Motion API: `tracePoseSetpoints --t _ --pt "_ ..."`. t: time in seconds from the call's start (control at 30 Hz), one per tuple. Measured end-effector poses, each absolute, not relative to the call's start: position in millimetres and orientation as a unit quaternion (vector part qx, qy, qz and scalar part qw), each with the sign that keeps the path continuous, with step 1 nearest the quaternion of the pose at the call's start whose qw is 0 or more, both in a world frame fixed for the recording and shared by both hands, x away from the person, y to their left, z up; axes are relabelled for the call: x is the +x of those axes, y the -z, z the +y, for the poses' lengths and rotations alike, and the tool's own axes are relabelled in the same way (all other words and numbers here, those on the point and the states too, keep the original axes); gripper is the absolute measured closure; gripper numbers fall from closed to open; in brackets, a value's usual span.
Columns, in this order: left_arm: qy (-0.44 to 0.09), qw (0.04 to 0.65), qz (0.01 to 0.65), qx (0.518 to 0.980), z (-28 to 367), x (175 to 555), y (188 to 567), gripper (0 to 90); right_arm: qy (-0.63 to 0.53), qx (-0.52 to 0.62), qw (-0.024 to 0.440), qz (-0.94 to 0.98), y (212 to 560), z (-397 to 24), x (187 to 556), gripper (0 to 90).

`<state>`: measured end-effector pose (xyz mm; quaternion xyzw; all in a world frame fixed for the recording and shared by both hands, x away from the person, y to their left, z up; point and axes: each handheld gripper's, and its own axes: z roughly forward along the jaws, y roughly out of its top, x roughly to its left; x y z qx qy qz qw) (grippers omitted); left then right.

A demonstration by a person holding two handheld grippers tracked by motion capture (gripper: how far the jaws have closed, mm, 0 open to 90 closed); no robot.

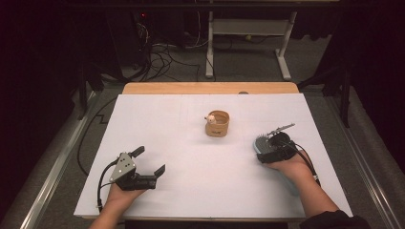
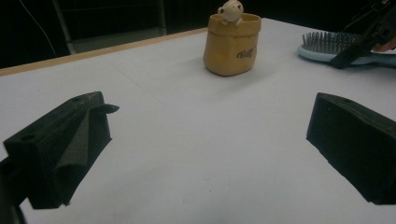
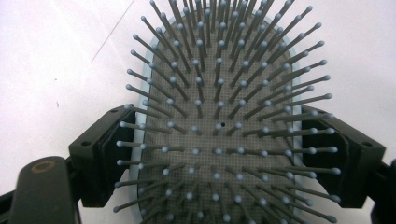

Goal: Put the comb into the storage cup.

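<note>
Flat, hairbrush [image 1: 262,143] lengthwise away, bristles upward

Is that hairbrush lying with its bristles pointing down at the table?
No, the hairbrush lies bristles up: in the right gripper view its pins rise toward the camera between the two black jaws.

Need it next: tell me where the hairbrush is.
In the high view, the hairbrush lies at the table's right, bristles up, between the right gripper jaws.
</note>
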<state>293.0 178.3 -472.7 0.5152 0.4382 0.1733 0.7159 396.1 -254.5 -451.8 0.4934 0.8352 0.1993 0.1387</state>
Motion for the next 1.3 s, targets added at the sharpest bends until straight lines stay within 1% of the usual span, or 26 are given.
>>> tracePoseSetpoints --t 0.67,1.3 --pt "-0.175 0.718 0.438 0.513 178.5 292.0 472.0 1.0 -0.196 0.5 0.14 0.832 451.1 -253.4 396.0 19.7" --pt "-0.176 0.717 0.438 0.513 179.2 293.0 472.5 1.0 -0.187 0.503 0.135 0.833 449.6 -252.1 398.7 20.1"
